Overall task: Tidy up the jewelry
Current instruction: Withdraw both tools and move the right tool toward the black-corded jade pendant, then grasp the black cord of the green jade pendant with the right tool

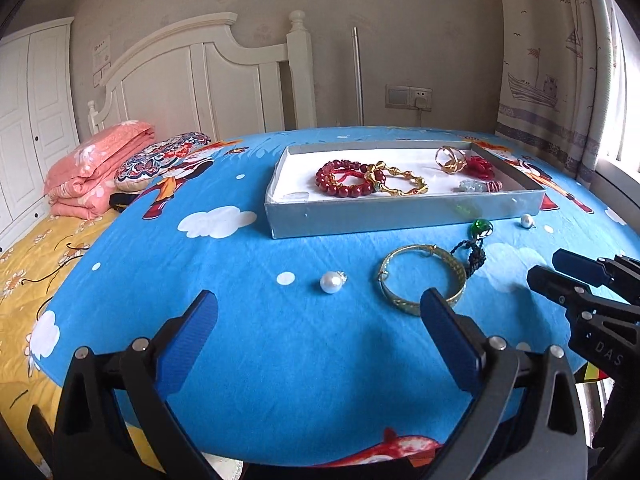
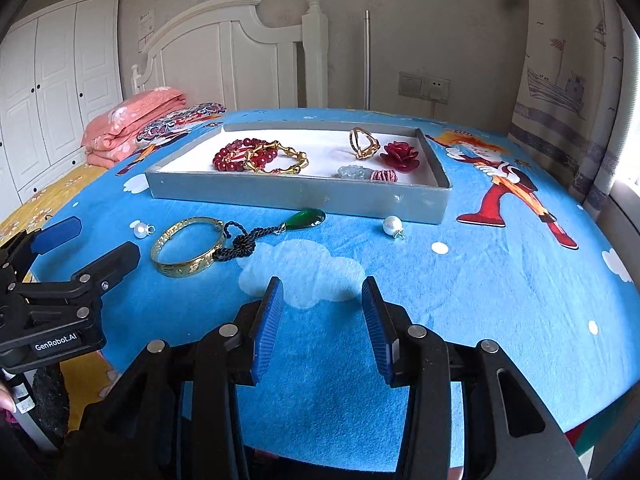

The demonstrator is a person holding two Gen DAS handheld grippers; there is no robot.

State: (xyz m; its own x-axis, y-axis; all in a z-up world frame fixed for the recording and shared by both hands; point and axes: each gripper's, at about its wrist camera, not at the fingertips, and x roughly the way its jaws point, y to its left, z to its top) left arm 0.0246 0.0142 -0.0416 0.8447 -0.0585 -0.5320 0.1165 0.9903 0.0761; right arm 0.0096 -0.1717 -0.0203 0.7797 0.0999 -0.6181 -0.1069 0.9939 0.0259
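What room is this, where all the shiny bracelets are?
Most likely a bedroom: there is a white headboard, a folded pink quilt beside a patterned pillow, and a white wardrobe along the wall.

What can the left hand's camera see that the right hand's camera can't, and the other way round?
Only the left wrist view shows the left gripper head-on, jaws wide and empty, and a small clear piece in the tray's near-left corner.

Only the right wrist view shows the right gripper head-on, empty, and the green pendant as a full teardrop.

Both share the grey tray, the red bead bracelet, the gold bangle on the blue cloth, and two loose pearls.
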